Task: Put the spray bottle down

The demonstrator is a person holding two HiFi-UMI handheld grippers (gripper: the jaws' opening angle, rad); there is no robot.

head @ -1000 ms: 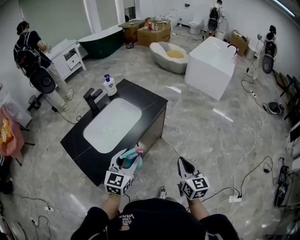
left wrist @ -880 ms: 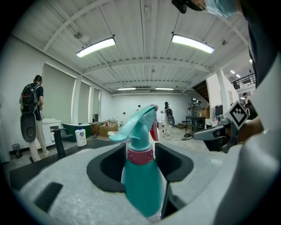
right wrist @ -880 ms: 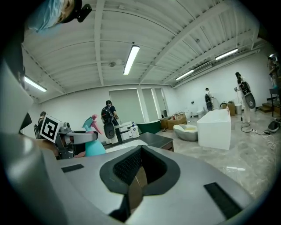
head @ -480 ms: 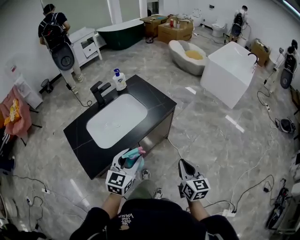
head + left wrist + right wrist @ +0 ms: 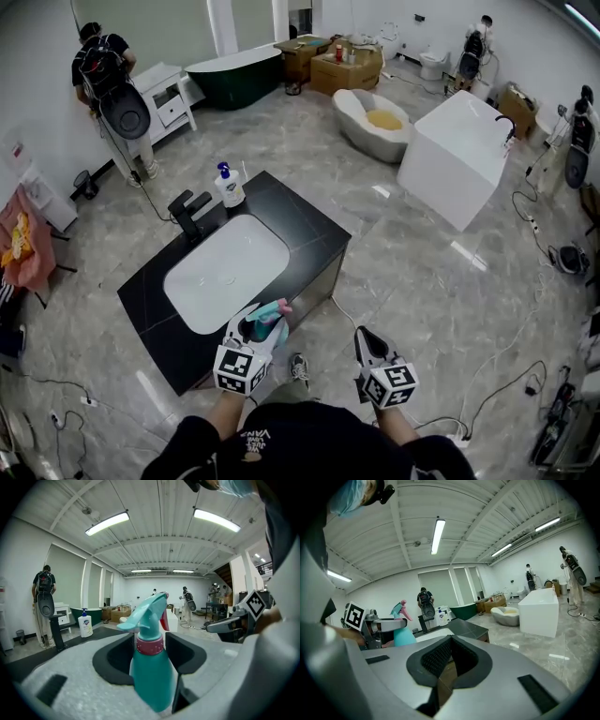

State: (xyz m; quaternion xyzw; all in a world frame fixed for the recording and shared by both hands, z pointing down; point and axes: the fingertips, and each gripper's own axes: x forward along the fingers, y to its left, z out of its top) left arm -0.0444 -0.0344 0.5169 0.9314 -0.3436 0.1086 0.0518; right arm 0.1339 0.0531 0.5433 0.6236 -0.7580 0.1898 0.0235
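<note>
A teal spray bottle (image 5: 267, 321) with a pink collar and trigger stands upright between the jaws of my left gripper (image 5: 257, 326), which is shut on its body. In the left gripper view the spray bottle (image 5: 150, 672) fills the gap between the black pads, its nozzle pointing left. It hangs in the air just off the near corner of the black vanity counter (image 5: 305, 225). My right gripper (image 5: 365, 337) is beside it to the right, over the floor, shut with nothing in it. In the right gripper view the pads (image 5: 440, 656) meet at the tips, and the spray bottle (image 5: 401, 632) shows at the left.
The counter holds a white sink basin (image 5: 225, 272), a black faucet (image 5: 187, 211) and a pump soap bottle (image 5: 228, 186). A white bathtub (image 5: 457, 155), an oval tub (image 5: 375, 117) and cardboard boxes (image 5: 352, 66) stand beyond. A person (image 5: 108, 80) stands at the back left. Cables (image 5: 502, 342) lie on the floor.
Both grippers have moved level toward the counter's near corner, and the head view has swung with them. The left gripper keeps the same hold on the spray bottle.
</note>
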